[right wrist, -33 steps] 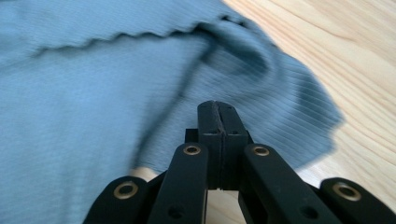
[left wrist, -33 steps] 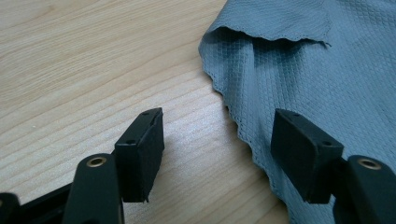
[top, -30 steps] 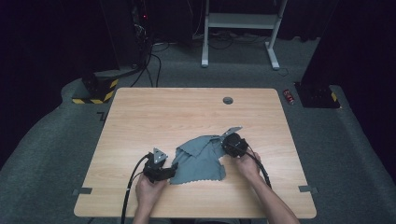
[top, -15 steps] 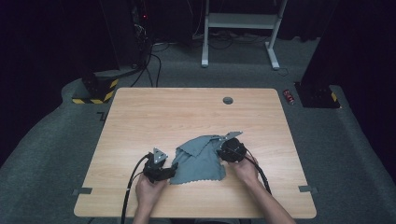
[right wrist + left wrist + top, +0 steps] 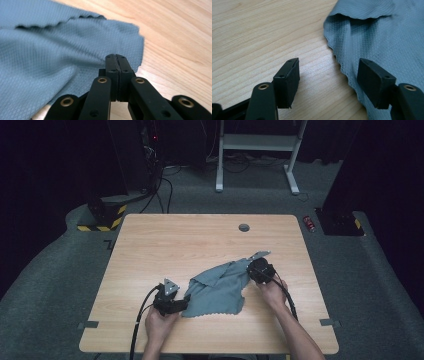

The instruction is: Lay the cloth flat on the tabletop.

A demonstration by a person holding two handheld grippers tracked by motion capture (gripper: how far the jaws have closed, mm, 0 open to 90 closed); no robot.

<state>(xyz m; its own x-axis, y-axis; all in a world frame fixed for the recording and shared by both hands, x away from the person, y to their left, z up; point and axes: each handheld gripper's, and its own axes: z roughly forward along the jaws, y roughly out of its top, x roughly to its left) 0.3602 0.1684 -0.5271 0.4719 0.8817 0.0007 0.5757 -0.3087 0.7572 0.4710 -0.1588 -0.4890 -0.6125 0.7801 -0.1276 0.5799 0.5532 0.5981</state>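
Note:
A grey-blue cloth (image 5: 220, 287) lies rumpled on the wooden table (image 5: 175, 240), near its front edge. My left gripper (image 5: 184, 305) rests at the cloth's lower left corner. In the left gripper view it (image 5: 328, 80) is open, one jaw over bare wood and the other over the scalloped edge of the cloth (image 5: 374, 32). My right gripper (image 5: 249, 270) is at the cloth's far right corner. Its jaws have just been closing; in the right gripper view it (image 5: 116, 58) is shut, and creases in the cloth (image 5: 50, 50) run to the tips.
A round cable hole (image 5: 244, 227) sits near the table's far edge. On the carpet beyond are a white frame (image 5: 255, 150), a yellow-and-black striped base (image 5: 100, 217) and a small red object (image 5: 310, 223). Each gripper's cable trails toward the front edge.
My right gripper moved a little to the right and away from me, drawing the cloth's right corner with it. The left gripper kept still.

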